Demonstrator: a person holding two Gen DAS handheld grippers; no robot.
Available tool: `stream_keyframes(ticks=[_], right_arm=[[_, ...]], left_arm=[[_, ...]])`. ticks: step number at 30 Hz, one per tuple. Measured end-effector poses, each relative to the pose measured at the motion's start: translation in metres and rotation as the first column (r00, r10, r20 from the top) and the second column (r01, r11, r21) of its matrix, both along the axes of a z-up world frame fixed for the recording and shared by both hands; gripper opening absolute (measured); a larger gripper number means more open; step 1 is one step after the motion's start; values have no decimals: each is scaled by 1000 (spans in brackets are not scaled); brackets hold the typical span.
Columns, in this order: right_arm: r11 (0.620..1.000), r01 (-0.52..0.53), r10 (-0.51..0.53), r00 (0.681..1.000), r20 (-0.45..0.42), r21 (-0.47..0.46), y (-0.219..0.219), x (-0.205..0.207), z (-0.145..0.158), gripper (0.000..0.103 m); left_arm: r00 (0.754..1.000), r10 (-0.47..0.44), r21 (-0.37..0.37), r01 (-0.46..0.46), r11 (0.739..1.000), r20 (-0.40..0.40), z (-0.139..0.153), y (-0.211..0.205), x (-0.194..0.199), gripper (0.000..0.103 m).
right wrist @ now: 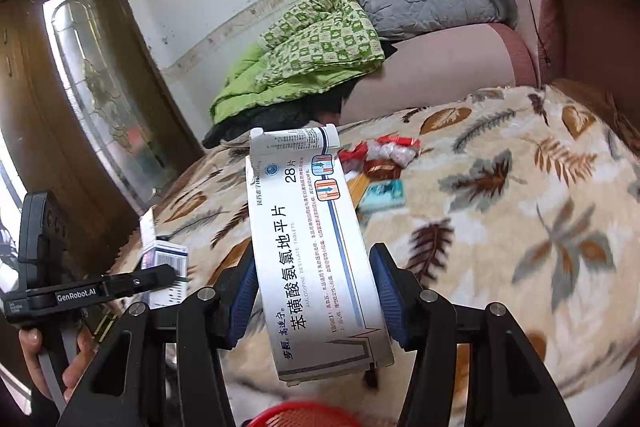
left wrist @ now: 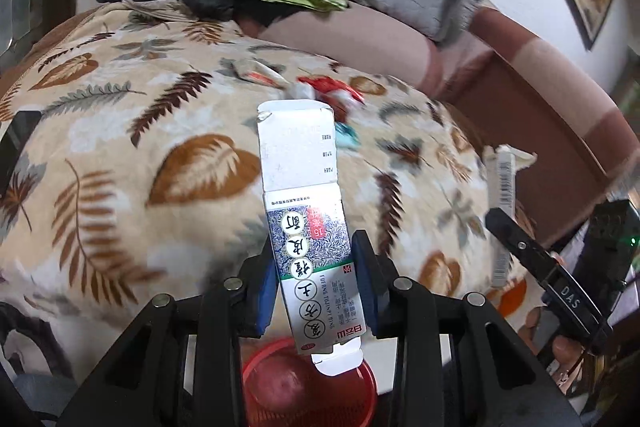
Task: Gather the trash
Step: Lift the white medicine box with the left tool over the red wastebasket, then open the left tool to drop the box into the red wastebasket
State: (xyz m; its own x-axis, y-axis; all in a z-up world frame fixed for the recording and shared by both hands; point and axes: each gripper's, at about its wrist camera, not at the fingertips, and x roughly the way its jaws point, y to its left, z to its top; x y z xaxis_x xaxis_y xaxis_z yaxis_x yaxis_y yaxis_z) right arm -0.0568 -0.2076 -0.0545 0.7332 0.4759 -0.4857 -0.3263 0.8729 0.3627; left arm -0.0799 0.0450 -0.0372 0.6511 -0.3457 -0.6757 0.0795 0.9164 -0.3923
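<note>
While both grippers hold a medicine carton above the red basket, the collection is judged partly done.

Left gripper (left wrist: 314, 279): fingers closed on one narrow blue-patterned ointment carton (left wrist: 304, 211), its lower flap hanging just over the red basket (left wrist: 256, 379). Right gripper (right wrist: 314, 301): fingers closed on one wide white amlodipine tablet carton (right wrist: 312, 247), also above the basket's rim, which shows at the bottom edge of that view. Neither carton has been dropped in yet. Count: two cartons in hand, one basket. Remaining on the leaf-print blanket (right wrist: 520, 227), beyond the cartons: a small cluster of wrappers (right wrist: 384, 159), red, white and teal, at least four pieces; exact number cannot be told.
</note>
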Motion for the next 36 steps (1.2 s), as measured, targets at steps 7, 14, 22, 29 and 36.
stream_keyframes(ticks=[7,14,22,29,36], right_arm=[[1000,-19,19,1000,0,19,4,-67,-8,59],[1000,-14,14,999,-45,10,8,-96,-27,59],[997,-69,71,985,-156,19,19,-101,-59,60],[996,-86,89,976,-199,25,23,-96,-69,61],[994,-92,103,966,-236,59,21,-92,-77,61]], left_arm=[[996,-84,12,84,996,19,-7,-14,-58,33],[996,-84,28,83,996,18,-27,-17,-93,34],[992,-121,57,123,991,-33,-54,-30,-106,34],[987,-132,32,135,990,-94,-73,-29,-105,35],[980,-153,43,159,986,-128,-85,-36,-103,39]])
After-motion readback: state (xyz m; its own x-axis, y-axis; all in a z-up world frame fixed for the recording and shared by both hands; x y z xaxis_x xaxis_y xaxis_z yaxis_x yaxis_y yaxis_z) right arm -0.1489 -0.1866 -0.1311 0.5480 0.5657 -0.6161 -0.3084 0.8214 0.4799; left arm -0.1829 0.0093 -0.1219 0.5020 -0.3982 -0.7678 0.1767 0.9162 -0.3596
